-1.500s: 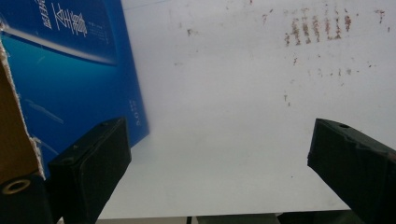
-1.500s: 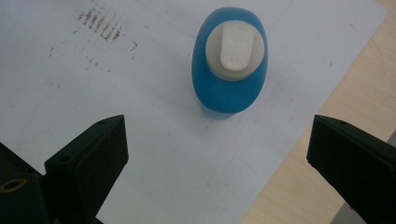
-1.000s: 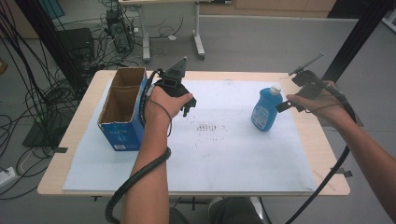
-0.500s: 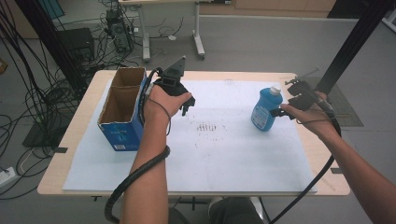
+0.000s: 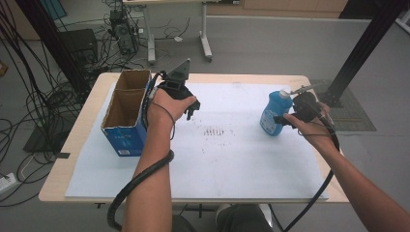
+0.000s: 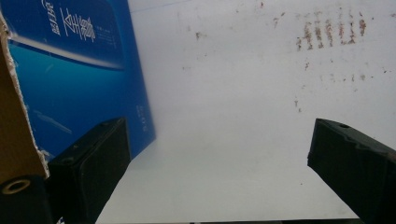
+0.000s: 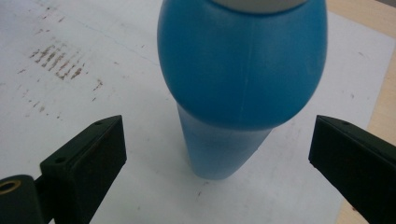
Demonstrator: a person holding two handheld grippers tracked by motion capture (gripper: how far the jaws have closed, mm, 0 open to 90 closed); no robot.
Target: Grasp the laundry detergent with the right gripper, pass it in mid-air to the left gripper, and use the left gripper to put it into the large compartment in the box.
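Blue bottle's cap beyond the right gripper view's top edge.

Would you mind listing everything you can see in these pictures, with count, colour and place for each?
bottle: one, blue with a pale cap, upright on the right of the sheet, between the right gripper's open jaws.
cardboard box: one, blue outside and brown inside, open-topped, at the table's left.
sheet: one, white with brown smudges, covering most of the table.
table: one, light wood.
cables: many, black, on the floor to the left.
left gripper: one, black, open, beside the box.
right gripper: one, black, open, at the bottle.
forearms: two, entering from below.
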